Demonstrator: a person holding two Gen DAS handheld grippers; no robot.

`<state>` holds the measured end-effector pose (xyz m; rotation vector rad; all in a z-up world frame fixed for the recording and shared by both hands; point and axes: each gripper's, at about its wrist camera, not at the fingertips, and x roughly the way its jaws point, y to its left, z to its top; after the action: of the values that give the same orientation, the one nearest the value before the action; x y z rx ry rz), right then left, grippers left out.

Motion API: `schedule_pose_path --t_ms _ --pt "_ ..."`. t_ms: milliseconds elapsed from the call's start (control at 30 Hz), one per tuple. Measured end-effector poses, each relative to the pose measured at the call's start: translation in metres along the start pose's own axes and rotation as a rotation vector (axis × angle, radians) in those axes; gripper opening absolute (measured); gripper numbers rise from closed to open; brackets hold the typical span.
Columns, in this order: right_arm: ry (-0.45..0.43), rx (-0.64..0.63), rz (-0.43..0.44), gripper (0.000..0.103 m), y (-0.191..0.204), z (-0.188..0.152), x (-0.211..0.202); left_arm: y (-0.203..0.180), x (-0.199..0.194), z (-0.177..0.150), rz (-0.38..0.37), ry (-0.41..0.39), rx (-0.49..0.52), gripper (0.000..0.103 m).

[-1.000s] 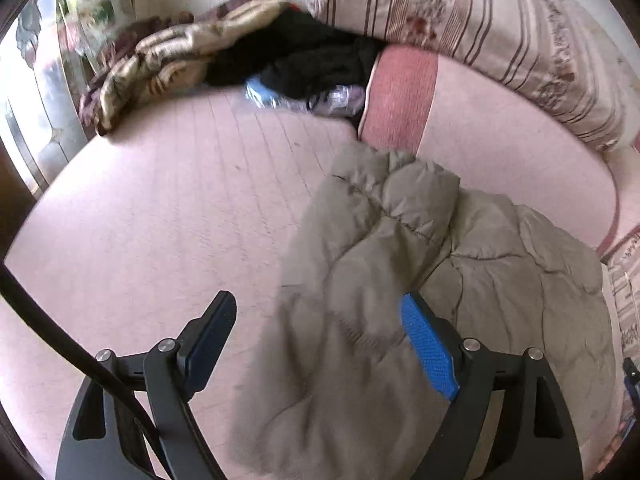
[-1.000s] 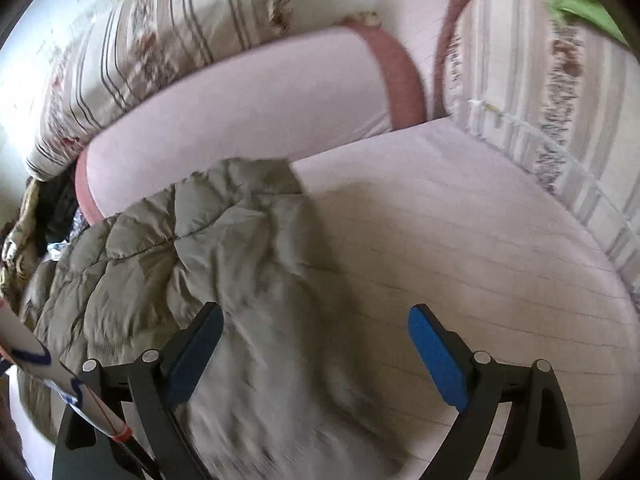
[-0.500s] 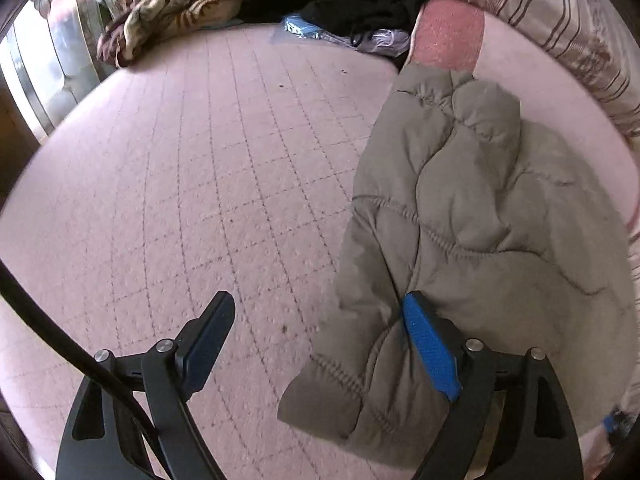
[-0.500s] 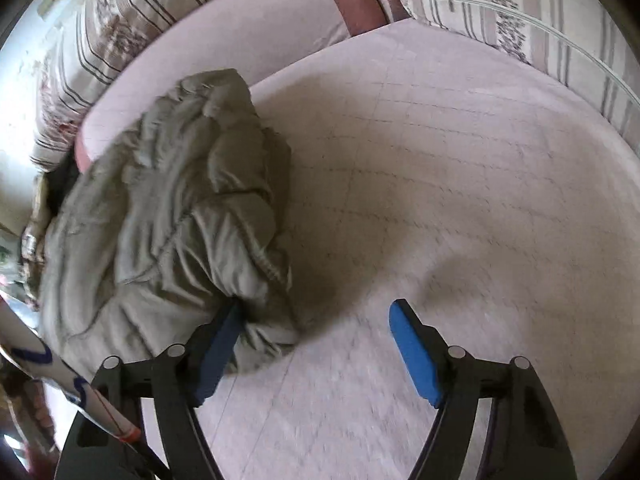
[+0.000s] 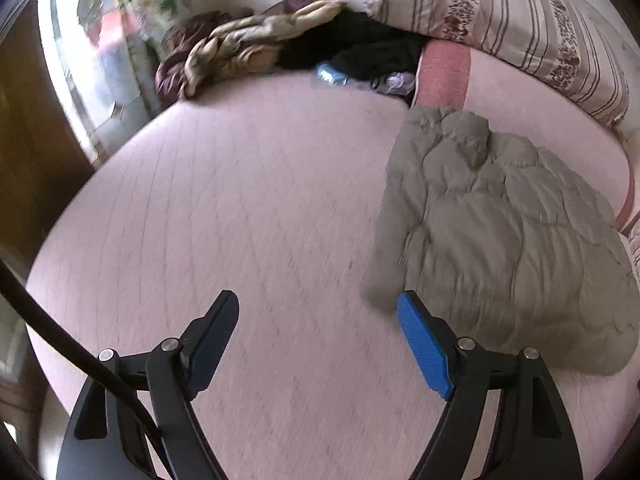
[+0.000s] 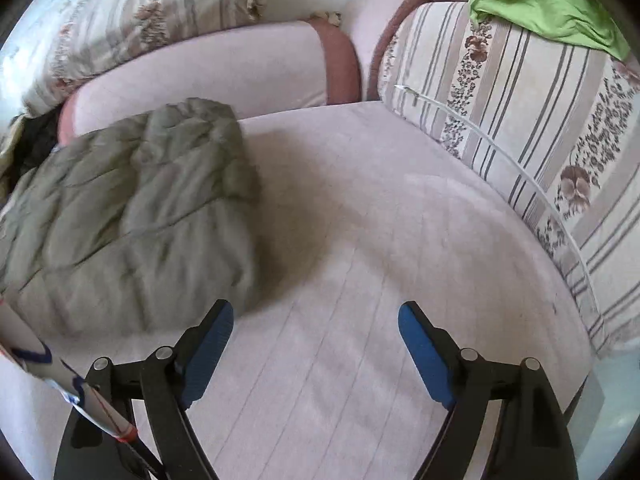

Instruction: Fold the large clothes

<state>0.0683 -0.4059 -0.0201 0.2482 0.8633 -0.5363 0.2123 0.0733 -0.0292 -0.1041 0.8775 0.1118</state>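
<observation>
Left wrist view shows the big pink sofa seat, soft and lined like a quilt, with the folded coat lying on it. That puffy grey-green coat is a thick, stitched bundle, and its long side runs from near the jaws away to the sofa back. It lies to the right of the left gripper, whose blue pad sits just beside its near corner. From the right wrist view the coat lies to the left of the right gripper, close to the left pad. Both sets of jaws stand wide apart and hold nothing; the left jaws have just closed a little and the right have just opened a little. Striped flowery cushions line the back, a green cloth lies on top, and other clothes are piled far off
</observation>
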Motion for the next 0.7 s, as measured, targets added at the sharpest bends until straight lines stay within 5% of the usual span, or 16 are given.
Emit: schedule_pose_path --t_ms 167,433,600,700 --pt "-0.018 -0.108 0.121 0.071 0.048 -0.019 -0.029 0.018 -0.005 -0.022 0.008 0.002 -0.073 0.081" --pt "-0.059 -0.292 0.284 0.071 0.196 0.010 -0.047 0.023 -0.001 -0.024 0.056 -0.075 -0.095 0.081" --pt "-0.062 -0.367 0.262 0.071 0.296 0.043 -0.011 0.019 0.013 -0.024 0.039 -0.103 -0.065 0.081" --pt "-0.080 -0.413 0.174 0.071 0.339 0.062 0.027 0.020 0.016 -0.030 0.085 -0.157 -0.019 0.081"
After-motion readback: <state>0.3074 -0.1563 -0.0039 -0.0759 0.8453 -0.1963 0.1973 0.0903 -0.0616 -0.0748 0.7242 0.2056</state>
